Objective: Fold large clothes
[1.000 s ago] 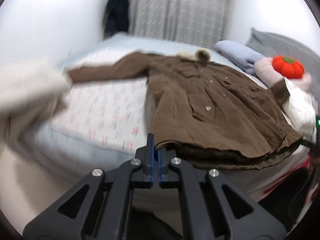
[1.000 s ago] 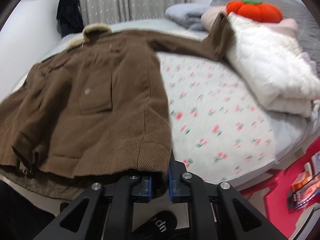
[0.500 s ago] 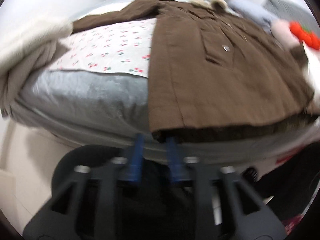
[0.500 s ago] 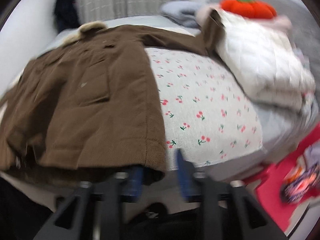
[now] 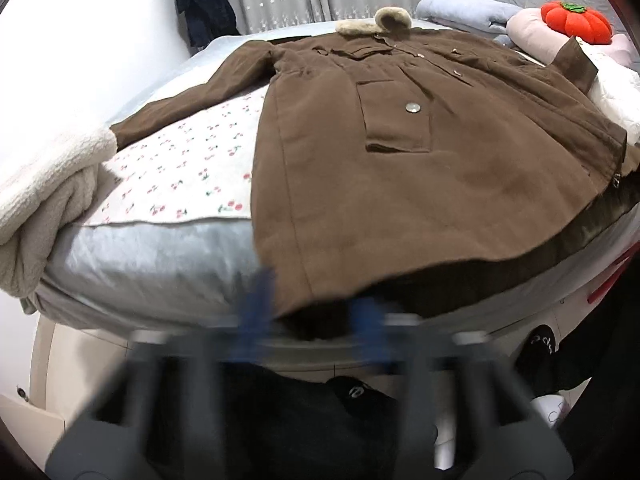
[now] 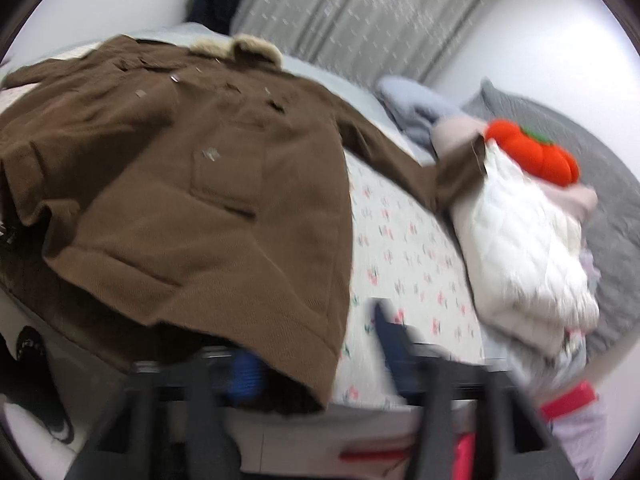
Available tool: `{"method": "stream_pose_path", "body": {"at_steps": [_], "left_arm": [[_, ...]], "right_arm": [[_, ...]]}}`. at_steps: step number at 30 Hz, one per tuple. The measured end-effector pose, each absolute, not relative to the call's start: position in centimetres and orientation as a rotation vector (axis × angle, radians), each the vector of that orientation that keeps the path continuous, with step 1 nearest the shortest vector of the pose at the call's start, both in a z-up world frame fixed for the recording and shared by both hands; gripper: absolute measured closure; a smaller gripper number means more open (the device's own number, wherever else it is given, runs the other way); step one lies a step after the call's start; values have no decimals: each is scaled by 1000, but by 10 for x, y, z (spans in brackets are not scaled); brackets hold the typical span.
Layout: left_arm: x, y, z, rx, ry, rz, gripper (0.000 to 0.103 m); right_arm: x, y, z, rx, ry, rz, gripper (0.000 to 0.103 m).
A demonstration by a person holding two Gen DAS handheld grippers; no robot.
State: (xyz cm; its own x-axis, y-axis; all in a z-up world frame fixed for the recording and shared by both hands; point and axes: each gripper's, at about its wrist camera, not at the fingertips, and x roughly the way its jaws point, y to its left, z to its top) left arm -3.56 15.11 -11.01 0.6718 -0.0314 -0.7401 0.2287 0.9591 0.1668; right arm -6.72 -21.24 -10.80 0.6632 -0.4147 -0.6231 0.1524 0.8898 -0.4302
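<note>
Brown coat (image 5: 400,152) spread flat on bed (image 5: 152,256), centre frame, sleeves out. No fold made yet. Left hand-held gripper (image 5: 310,330), right hand-held gripper (image 6: 316,364): both jaws apart, empty, at hem.

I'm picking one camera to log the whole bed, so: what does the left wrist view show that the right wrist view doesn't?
Only the left wrist view shows the cream fleece blanket at the bed's left edge and the coat's left sleeve fully laid out. Only the right wrist view shows the white quilted bundle in full and the red items beside the bed. Both show the brown coat, the pumpkin cushion, and open grippers: left gripper, right gripper.
</note>
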Motion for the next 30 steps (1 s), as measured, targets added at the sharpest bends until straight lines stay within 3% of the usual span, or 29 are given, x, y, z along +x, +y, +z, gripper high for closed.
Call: {"method": "stream_pose_path", "body": {"at_steps": [6,14,17,19,20,21,22,24,27,30], "left_arm": [[-34,195,-92,72,842,-5,93],[-16,194,-121,128,1017,0,92],[-21,199,-111,110,1051,-47,85],[-26,204,-101,92,1053,-72,75],[-28,207,-93,83,1052,-79,59],[-29,207,-88,76,1043,-78,44],[-31,208,-81,68,1022,-73,38],[-28,204,-63,59,966,-75,36],[-7,193,-40,52,893,-114,27],[25,177,-24,84,852,-146,26]], "right_arm": [[-87,-284,-79,21,840,-495,98],[-84,-287,-127,59,1037,-522,98],[-96,-290,-115,84,1065,-496,85],[-112,-293,-97,97,1047,-480,75],[-118,-295,-88,116,1026,-473,70],[-124,-295,-77,135,998,-468,55],[-127,-298,-67,148,970,-466,40],[-126,-298,-46,152,913,-465,30],[-106,-296,-26,148,857,-421,28],[-76,-288,-17,145,832,-370,24]]}}
